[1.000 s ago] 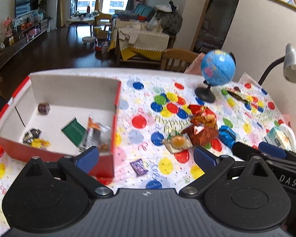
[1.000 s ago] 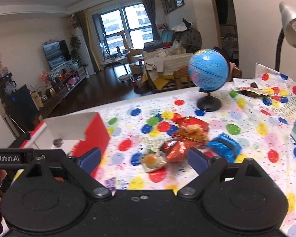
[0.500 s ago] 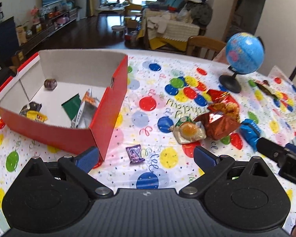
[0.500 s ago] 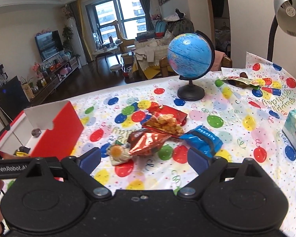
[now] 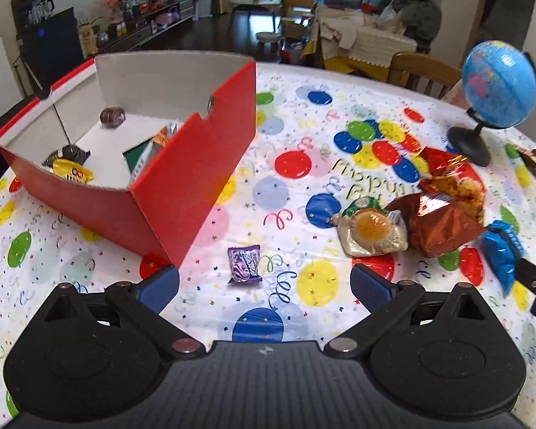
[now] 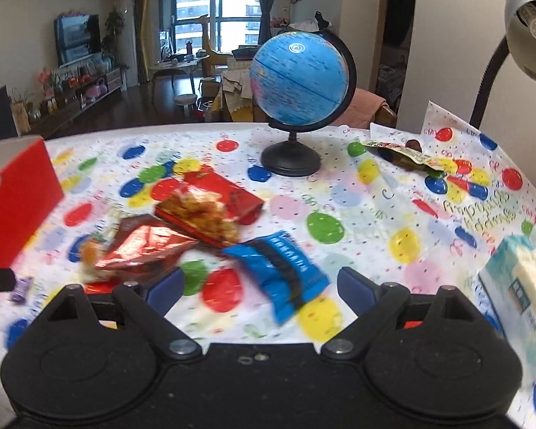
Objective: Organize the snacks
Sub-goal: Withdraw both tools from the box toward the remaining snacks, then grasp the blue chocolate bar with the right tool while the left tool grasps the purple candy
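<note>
A red cardboard box (image 5: pixel 182 178) at the left holds several snacks, among them a yellow packet (image 5: pixel 71 173). A small purple candy (image 5: pixel 244 262) lies on the balloon cloth just ahead of my left gripper (image 5: pixel 264 284), which stands open and touches nothing. To its right lie a jelly cup (image 5: pixel 373 228), a copper foil bag (image 5: pixel 436 221) and a red snack bag (image 5: pixel 453 182). My right gripper (image 6: pixel 261 286) is wide and closing a little. A blue packet (image 6: pixel 282 268) lies on the cloth between and ahead of its fingers, and the pads are clear of it.
A globe (image 6: pixel 300 78) stands at the back of the table, with a dark wrapper (image 6: pixel 407 153) to its right. A tissue pack (image 6: pixel 518 286) lies at the right edge under a desk lamp (image 6: pixel 529 35). The red box (image 6: pixel 14 193) walls off the left.
Both grippers have come down and closer to the table. The left now faces the purple candy beside the box. The right has drawn in on the blue packet.
</note>
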